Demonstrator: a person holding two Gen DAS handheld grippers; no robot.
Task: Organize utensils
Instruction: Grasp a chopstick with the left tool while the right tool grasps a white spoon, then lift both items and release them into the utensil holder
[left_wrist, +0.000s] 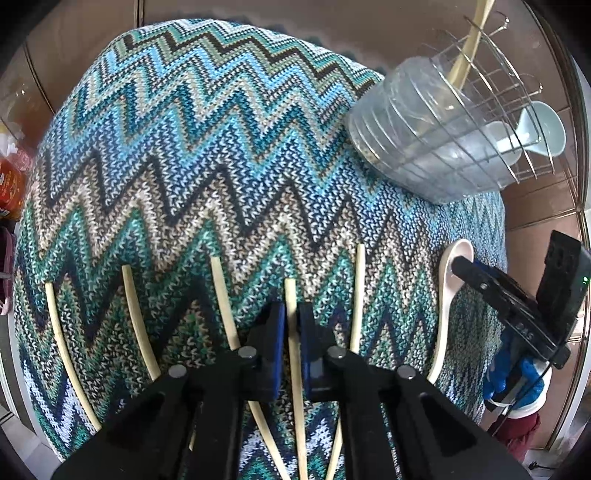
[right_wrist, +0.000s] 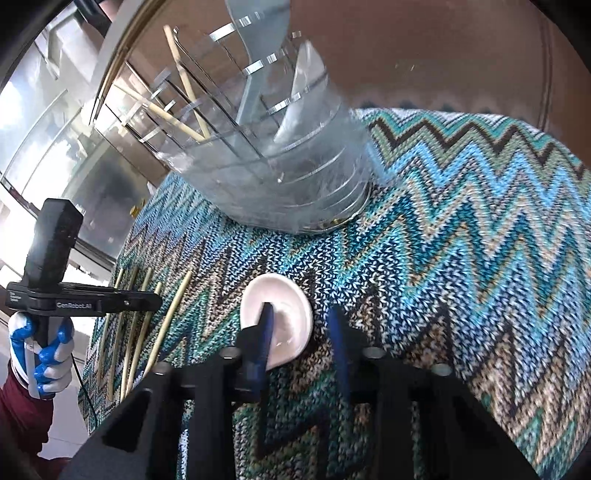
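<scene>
Two grippers engaged: left gripper (left_wrist: 291, 325) pinching a chopstick (left_wrist: 291, 295), right gripper (right_wrist: 301, 325) open astride the spoon (right_wrist: 277, 317).
Lift the chopstick level, clear of its neighbours, toward the holder (left_wrist: 424, 147) at the cloth's (left_wrist: 184, 147) far right corner.

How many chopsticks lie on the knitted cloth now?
5, side by side: far-left chopstick, second chopstick, third chopstick, fourth chopstick between the left gripper jaws, fifth chopstick. More stand in the holder.

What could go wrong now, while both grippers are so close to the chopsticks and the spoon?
The left gripper closes around one chopstick near its far end, so the long free part may swing or slip out when lifted. The right gripper is open over the white spoon, one finger over the bowl; the smooth, curved bowl could slide away. The clear holder looks light, and a bump might tip it.
</scene>
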